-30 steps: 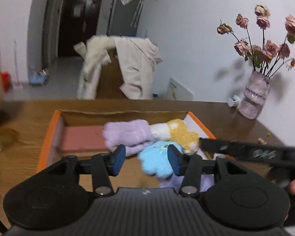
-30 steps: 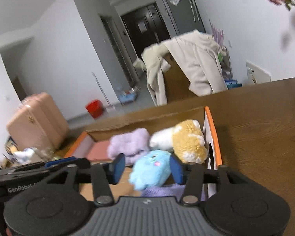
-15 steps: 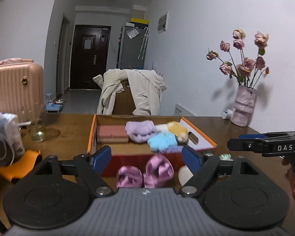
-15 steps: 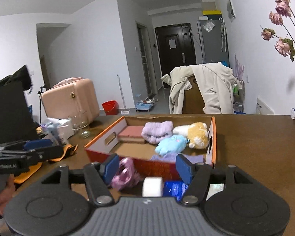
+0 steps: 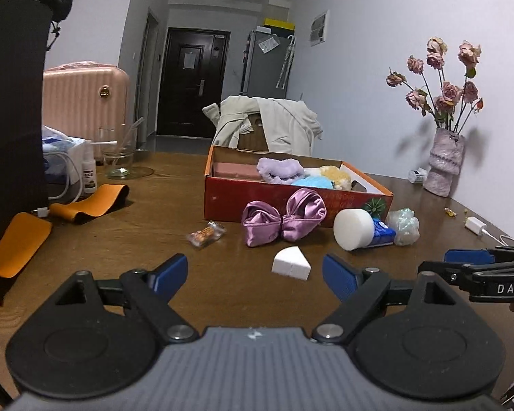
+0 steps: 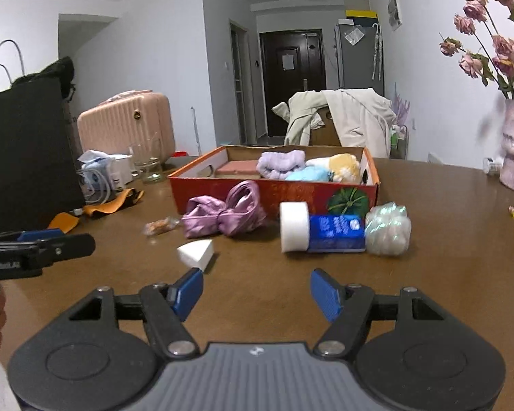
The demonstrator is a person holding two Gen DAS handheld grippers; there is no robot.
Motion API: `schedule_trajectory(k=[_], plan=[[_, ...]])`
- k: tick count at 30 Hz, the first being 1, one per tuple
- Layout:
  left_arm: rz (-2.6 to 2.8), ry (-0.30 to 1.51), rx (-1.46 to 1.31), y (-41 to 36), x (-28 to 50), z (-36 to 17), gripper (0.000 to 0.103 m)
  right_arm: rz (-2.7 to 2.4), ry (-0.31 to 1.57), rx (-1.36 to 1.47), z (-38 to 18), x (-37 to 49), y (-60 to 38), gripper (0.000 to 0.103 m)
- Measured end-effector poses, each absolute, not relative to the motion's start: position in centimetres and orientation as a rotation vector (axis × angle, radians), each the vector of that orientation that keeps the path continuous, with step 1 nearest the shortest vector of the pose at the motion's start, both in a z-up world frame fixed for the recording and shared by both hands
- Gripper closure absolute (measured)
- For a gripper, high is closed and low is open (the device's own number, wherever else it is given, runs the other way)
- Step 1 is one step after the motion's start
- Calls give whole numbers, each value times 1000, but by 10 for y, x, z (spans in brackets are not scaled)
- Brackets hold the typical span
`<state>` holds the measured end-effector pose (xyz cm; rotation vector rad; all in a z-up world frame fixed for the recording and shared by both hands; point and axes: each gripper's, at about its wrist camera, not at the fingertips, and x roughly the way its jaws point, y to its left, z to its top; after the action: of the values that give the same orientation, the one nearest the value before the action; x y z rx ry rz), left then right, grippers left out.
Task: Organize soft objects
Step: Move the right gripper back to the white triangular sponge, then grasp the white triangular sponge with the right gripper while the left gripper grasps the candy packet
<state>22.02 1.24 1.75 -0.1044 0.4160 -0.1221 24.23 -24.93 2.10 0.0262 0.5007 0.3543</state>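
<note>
An orange-red cardboard box (image 5: 222,198) stands mid-table and holds a lilac plush (image 5: 279,169), a blue plush (image 5: 311,181), a yellow-and-white plush (image 5: 335,173) and a pink block (image 5: 233,169). In front of it lie a purple satin bow (image 5: 284,219), a white wedge sponge (image 5: 291,265), a round white sponge (image 5: 353,227), a blue packet (image 5: 382,234) and a shiny pouf (image 5: 406,224). My left gripper (image 5: 255,270) hovers just short of the wedge, jaws opening, nothing between them. My right gripper (image 6: 257,287) faces the round sponge (image 6: 293,226), jaws also opening and empty.
A snack wrapper (image 5: 205,234) lies left of the bow. Orange strips (image 5: 89,202), a glass (image 5: 118,157) and a black bag (image 5: 10,137) crowd the left side. A vase of dried roses (image 5: 443,167) and a white charger (image 5: 476,224) sit on the right.
Both grippers have drawn back from over the box toward the near table edge, and their jaws have spread wider. The blue plush that was between the jaws now lies in the box.
</note>
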Motion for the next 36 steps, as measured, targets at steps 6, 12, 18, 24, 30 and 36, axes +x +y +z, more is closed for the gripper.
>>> schedule_trajectory(k=[6,12,18,24,30,36], plan=[[-99,416,-112,24,199,16,16,345,489,38,27,223,-247,34],[-87,450,-126,30,203,9,16,356,525,69,20,230,-240,35],[-110,474,-128,35,240,6,22,400,565,83,11,264,-222,35],[-131,509,13,41,316,1,35,472,609,37,-5,324,-181,44],[-168,583,105,41,383,-19,47,509,653,-2,-19,363,-152,53],[-195,624,100,45,408,-32,74,534,635,52,-22,378,-155,77]])
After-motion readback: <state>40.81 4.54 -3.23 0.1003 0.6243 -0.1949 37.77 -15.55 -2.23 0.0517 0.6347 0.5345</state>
